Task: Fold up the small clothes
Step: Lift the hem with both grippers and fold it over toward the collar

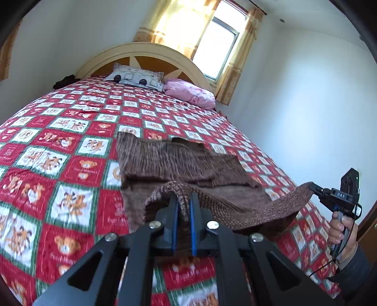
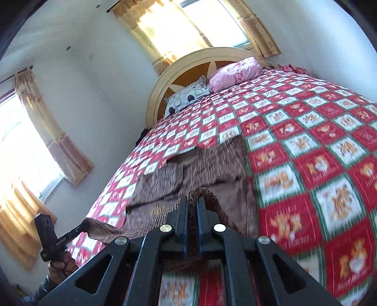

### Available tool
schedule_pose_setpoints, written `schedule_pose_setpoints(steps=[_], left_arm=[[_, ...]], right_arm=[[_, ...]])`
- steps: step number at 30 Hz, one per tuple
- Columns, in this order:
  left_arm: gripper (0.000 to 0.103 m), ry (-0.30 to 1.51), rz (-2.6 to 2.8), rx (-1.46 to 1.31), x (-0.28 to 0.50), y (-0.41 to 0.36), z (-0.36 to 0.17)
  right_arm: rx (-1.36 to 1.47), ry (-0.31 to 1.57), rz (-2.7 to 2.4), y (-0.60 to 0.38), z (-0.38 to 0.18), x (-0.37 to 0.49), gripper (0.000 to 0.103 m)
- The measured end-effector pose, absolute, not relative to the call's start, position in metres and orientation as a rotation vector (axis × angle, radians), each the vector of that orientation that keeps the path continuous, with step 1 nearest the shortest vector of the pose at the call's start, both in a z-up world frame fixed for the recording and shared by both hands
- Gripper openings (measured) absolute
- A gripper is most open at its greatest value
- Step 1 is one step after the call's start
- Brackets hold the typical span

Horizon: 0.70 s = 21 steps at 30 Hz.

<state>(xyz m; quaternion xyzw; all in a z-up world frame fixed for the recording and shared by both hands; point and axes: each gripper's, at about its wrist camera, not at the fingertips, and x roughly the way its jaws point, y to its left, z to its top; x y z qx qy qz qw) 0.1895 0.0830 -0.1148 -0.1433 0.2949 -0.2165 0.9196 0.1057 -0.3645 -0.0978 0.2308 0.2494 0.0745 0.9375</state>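
1. Brown knit garment (image 1: 179,160) lies on the bed (image 1: 70,146), near the foot edge and roughly midway between the two side edges; its far part rests flat on the red, white and green patchwork bedspread (image 2: 318,146), while its near hem is lifted off the cover.
2. Left hand-held gripper (image 1: 183,202) is closed on a bunched fold of the near hem, knit squeezed between its blue-lined fingers (image 1: 174,211).
3. Right hand-held gripper (image 2: 192,207) is likewise clamped on the hem, brown fabric arching over its tips.
4. In the left wrist view the right hand-held gripper appears from the side (image 1: 314,188), pinching the hem's other corner, with the person's right hand (image 1: 341,231) on its grip.
5. In the right wrist view the left hand-held gripper (image 2: 82,227) shows at the lower left, held by the left hand (image 2: 62,263), which is partly cut off by the frame's dark rim.
6. Hard to make out: the garment's type, since motion blur smears the knit and the near bedspread squares; the stretch of hem under each camera is hidden by the black linkage.
7. Counted: one garment, two hand-held grippers, two pillows at the headboard (image 1: 143,50), one patterned grey-white (image 1: 134,77) and one pink (image 1: 190,93).
8. Two curtained windows show in the right wrist view, one behind the headboard (image 2: 202,18) and one on the side wall (image 2: 21,150).
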Motion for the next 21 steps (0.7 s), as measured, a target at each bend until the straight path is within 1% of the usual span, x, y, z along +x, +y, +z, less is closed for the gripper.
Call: schedule_pose_setpoints(steps=[13, 21], left_arm=[[0.009, 0.669, -0.379, -0.331, 0.311, 0.082, -0.121], [0.009, 0.730, -0.340, -0.333, 0.379, 0.081, -0.141]], right_arm=[[0.464, 0.559, 0.094, -0.373, -0.083, 0.241, 0.005], [0.461, 0.638, 0.059, -0.386, -0.100, 0.325, 0.005]])
